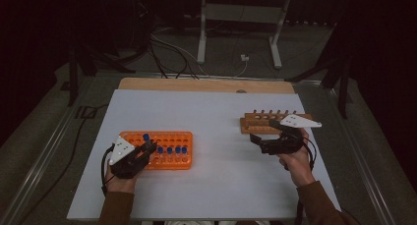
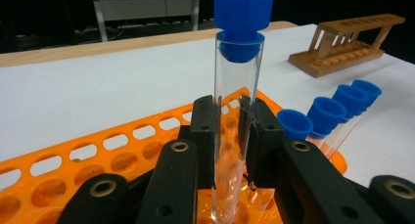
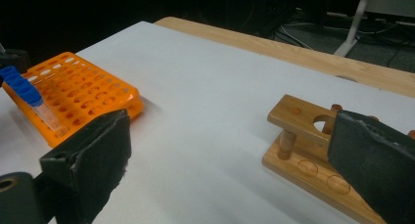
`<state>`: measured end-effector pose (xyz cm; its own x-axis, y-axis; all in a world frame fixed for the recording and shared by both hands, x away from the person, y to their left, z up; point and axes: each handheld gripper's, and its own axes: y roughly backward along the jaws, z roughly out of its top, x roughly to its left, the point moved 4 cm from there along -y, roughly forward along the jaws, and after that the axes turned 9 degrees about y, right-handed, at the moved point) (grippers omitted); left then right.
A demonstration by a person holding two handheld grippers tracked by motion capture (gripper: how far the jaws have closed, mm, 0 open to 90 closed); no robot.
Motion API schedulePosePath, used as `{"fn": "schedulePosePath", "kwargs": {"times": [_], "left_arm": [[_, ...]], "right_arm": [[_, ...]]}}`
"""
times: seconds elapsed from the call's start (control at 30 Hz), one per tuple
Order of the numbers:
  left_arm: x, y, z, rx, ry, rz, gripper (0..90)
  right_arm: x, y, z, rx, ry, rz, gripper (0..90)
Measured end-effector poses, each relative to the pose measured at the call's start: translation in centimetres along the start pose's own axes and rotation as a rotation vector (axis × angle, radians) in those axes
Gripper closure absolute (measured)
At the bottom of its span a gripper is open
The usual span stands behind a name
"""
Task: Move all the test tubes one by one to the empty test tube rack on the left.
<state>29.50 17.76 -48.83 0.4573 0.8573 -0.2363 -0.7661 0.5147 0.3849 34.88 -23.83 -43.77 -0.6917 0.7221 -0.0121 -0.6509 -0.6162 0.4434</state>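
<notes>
Between the pads of the left claw (image 2: 234, 136) stands a clear tube (image 2: 235, 116) with a blue cap, clamped upright, its foot in the orange rack (image 2: 122, 145) just beneath. To one side of that claw, more blue-capped tubes (image 2: 337, 111) lean in the same rack. Well beyond, the right claw (image 3: 230, 155) hangs wide apart, empty, beside the wooden rack (image 3: 303, 145).
</notes>
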Motion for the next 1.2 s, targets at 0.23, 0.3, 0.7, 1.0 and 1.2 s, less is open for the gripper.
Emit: {"fn": "schedulePosePath", "kwargs": {"times": [0.23, 0.3, 0.7, 1.0, 1.2], "left_arm": [[-0.2, -0.4, -0.9, 0.029, 0.010, -0.023, 78.0], [-0.2, -0.6, -1.3, 0.055, -0.004, -0.015, 78.0], [-0.1, -1.2, -2.6, 0.174, -0.024, 0.009, 77.6], [0.2, 0.0, -2.3, 0.146, -0.002, 0.009, 61.6], [0.0, 1.3, -1.8, 0.095, -0.014, -0.012, 62.6]], "right_arm": [[-0.1, 0.4, -0.5, -0.004, -0.011, -0.001, 3.0], [-0.2, 0.5, -0.6, -0.006, -0.012, -0.002, 3.0], [-0.5, 0.8, -1.1, -0.016, -0.023, -0.001, 3.3], [-0.5, 0.9, -1.4, -0.018, -0.026, 0.002, 3.3], [-0.8, 1.1, -1.9, -0.007, -0.034, -0.003, 3.3]]}}
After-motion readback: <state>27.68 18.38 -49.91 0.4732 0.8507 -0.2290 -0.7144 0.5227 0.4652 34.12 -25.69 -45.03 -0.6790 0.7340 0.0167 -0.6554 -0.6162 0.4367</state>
